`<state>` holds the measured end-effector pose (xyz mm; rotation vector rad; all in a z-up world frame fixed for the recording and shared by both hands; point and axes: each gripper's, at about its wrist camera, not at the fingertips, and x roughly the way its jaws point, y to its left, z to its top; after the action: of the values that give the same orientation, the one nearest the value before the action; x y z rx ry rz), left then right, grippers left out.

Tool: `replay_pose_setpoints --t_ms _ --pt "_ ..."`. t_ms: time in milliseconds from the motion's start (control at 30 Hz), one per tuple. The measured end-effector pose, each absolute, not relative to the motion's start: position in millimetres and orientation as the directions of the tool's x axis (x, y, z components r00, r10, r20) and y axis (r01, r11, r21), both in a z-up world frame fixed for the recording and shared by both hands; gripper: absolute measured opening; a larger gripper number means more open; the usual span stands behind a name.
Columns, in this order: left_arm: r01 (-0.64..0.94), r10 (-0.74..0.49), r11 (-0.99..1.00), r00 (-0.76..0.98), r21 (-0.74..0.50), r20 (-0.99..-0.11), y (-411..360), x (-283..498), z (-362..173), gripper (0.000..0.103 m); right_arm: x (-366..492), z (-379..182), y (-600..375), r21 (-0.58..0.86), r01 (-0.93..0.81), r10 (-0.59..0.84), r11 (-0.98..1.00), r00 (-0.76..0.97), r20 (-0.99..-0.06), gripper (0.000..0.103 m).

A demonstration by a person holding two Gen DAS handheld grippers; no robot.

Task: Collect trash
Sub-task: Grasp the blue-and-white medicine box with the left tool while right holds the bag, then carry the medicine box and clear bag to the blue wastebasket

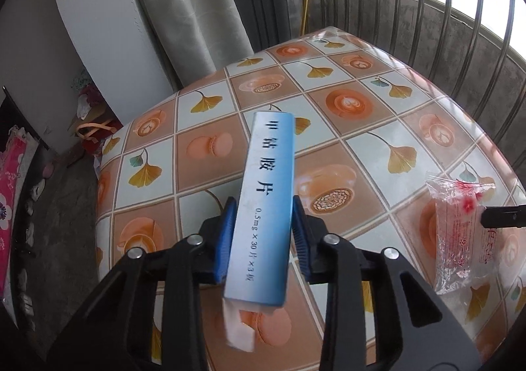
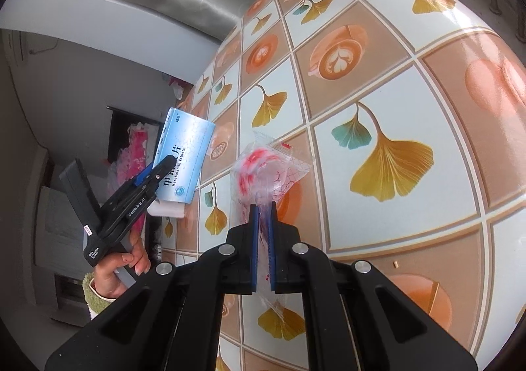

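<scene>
**Fingers closing on trash above a patterned table**

The blue-padded fingers (image 1: 227,239) of the left gripper (image 1: 264,236) are standing either side of a blue medicine box (image 1: 263,206), pads against its narrow sides and the box jutting forward and slightly tilted, its bottom flap hanging open. The jaws are parted only as wide as the box. Seen from the right wrist, the box is hanging in the air just off the table's left edge, with a hand (image 2: 123,267) in a green cuff gripping the tool's handle below it. The right gripper (image 2: 263,239) is pinching a clear plastic wrapper (image 2: 263,170) printed with red flowers, its jaws nearly touching on the crumpled film, which is fanning out above the tabletop. The table (image 1: 378,114) is wearing a glossy cloth of ginkgo leaves and coffee cups. A small tan object (image 2: 396,263), too small to identify, is lying on the cloth near the right gripper.
</scene>
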<state>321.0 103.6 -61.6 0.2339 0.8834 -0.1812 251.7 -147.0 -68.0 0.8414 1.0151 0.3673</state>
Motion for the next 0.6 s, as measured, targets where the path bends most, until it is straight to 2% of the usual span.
replay_pose_setpoints --t_ms 200,400,600 --pt "0.252 -0.118 0.966 0.632 0.059 -0.766 100 299 -46 0.027 239 -63 -160 0.784 0.092 0.640 0.613 0.525 -0.562 0.005" --pt "0.313 -0.257 0.948 0.642 -0.060 -0.723 76 261 -16 0.027 211 -48 -183 0.808 0.083 0.635 0.583 0.574 -0.517 0.005" --pt "0.438 -0.423 0.884 0.605 -0.162 -0.674 19 226 5 0.027 166 -31 -223 0.835 0.087 0.595 0.544 0.661 -0.457 0.005"
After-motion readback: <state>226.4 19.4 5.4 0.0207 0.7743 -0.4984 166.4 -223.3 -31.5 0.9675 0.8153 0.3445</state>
